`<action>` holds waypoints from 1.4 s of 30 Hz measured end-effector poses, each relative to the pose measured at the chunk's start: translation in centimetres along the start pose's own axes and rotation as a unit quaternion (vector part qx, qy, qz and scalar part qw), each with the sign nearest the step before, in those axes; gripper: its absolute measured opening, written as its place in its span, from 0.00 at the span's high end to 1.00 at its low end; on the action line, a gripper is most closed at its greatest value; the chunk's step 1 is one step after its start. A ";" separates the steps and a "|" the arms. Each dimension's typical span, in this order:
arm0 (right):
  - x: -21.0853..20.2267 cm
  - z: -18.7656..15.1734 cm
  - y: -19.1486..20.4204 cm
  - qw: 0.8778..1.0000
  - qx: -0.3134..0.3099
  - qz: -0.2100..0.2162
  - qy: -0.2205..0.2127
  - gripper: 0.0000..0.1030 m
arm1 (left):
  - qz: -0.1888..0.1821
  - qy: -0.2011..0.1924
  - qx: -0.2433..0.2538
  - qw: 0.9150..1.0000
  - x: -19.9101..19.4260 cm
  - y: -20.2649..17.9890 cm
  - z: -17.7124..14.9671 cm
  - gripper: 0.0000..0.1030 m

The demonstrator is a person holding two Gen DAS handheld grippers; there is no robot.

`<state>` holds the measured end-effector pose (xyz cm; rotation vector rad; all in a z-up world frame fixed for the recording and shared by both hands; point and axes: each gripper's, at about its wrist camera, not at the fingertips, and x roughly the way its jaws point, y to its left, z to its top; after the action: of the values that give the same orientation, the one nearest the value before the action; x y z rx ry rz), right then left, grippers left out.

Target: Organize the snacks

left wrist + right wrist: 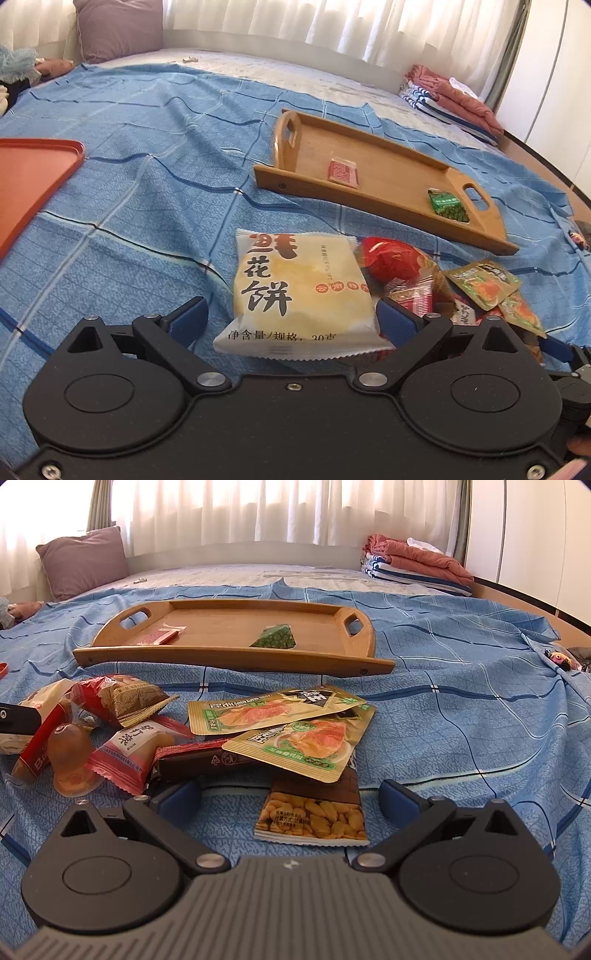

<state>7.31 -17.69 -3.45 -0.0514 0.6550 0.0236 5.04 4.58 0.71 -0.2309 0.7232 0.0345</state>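
left gripper (291, 314) jaws apart around white crinkly flower-cake packet (295, 291) | light, soft, crushable; pinch sealed edge | right gripper (290, 801) apart over brown peanut packet (314, 814)

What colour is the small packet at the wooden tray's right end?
Green packet, printed with peas; clearest in the right wrist view, inside the wooden tray.

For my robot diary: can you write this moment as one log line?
left tool: open around cake pack | right tool: open at nut pack | tray: two snacks
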 end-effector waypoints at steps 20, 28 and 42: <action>-1.9 -1.0 0.1 0.999 0.021 -0.011 -0.046 0.13 | 0.019 -0.024 0.071 0.997 -0.1 -1.2 -0.1 0.41; -3.0 -1.2 -0.2 0.995 0.065 -0.023 -0.067 0.48 | 0.012 -0.028 0.068 0.997 -1.2 -0.8 0.3 0.44; -5.8 -2.5 0.0 0.991 0.083 -0.064 -0.079 0.21 | 0.021 -0.041 0.066 0.997 -2.5 0.0 0.3 0.44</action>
<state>1.16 -17.90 -1.90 0.0684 0.4920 -0.1501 3.36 4.80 2.60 -0.0885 0.6461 0.0357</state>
